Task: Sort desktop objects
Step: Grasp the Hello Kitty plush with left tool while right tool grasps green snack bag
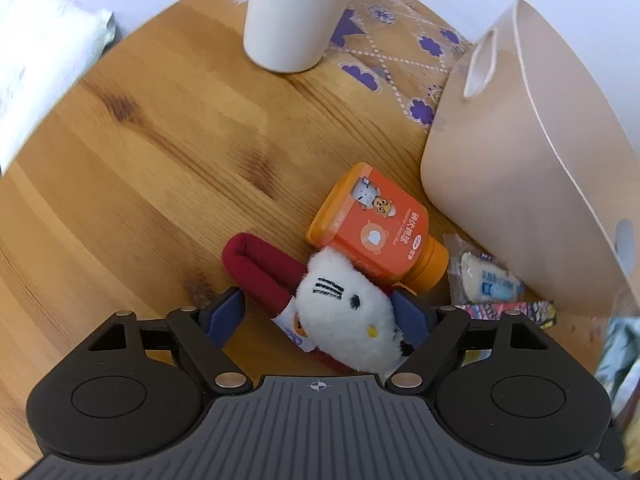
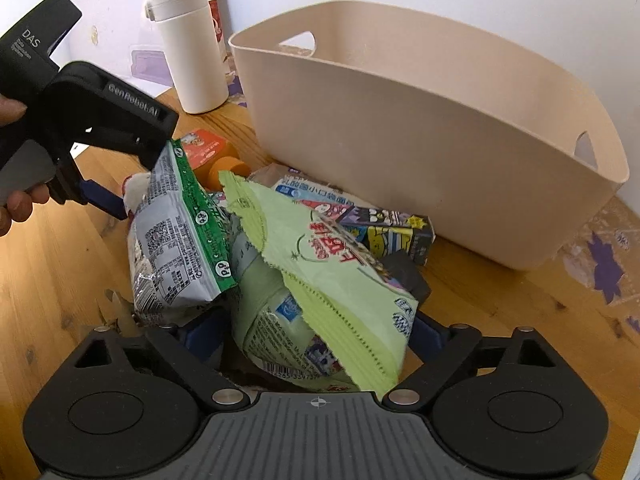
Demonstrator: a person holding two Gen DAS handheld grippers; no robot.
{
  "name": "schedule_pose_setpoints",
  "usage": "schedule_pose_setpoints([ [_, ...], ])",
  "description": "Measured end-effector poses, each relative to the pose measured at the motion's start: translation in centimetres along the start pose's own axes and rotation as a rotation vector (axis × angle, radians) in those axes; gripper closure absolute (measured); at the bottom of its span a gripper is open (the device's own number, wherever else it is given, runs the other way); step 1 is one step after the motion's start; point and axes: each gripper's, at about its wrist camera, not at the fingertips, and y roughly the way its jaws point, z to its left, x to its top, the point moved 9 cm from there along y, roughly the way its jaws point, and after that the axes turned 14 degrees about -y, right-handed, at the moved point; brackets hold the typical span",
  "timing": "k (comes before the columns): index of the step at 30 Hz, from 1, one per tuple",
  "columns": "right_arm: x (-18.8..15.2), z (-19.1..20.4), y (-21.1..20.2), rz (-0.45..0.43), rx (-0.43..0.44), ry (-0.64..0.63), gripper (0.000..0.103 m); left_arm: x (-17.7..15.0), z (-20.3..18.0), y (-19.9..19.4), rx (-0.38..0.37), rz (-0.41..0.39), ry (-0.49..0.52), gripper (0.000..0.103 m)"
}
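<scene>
The right gripper [image 2: 316,332] has its jaws spread around a light green packet [image 2: 340,276]. A grey-green bag [image 2: 180,240] leans just left of it. Behind lie a carton [image 2: 384,228] and an orange bottle [image 2: 212,156]. The tub [image 2: 420,128] stands toward the table's [image 2: 52,264] far edge, a white flask [image 2: 192,44] at its left. The left gripper [image 2: 100,200] reaches in from the left.

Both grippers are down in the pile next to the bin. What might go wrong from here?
1. The left gripper straddles the white plush, whose red strap lies against the orange bottle; lifting may drag the bottle.
2. The right gripper brackets the light green snack bag, which leans on the green-edged bag; that one may topple.
</scene>
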Motion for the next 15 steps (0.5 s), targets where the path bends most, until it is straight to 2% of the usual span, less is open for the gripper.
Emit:
schedule_pose_setpoints([
  [4, -0.1, -0.1, -0.1, -0.001, 0.013, 0.010, 0.014, -0.1, -0.2, 0.4, -0.031, 0.018, -0.070, 0.021],
  [8, -0.5, -0.3, -0.3, -0.005, 0.045, 0.035, 0.025, -0.6, -1.0, 0.7, 0.007, 0.001, 0.040, 0.021],
  [10, -0.6, -0.3, -0.4, -0.011, 0.054, 0.045, 0.027, -0.9, -1.0, 0.5, 0.028, -0.011, 0.085, 0.029],
  [12, -0.6, -0.4, -0.7, -0.025, 0.062, 0.050, 0.035, -1.1, -0.8, 0.4, 0.048, -0.021, 0.133, 0.038],
  [14, -0.6, -0.4, -1.0, -0.027, 0.065, 0.053, 0.044, -1.3, -0.6, 0.3, 0.042, -0.022, 0.158, 0.041],
  [15, -0.6, -0.4, -1.1, -0.027, 0.067, 0.055, 0.044, -1.3, -0.5, 0.3, 0.037, -0.019, 0.173, 0.043],
])
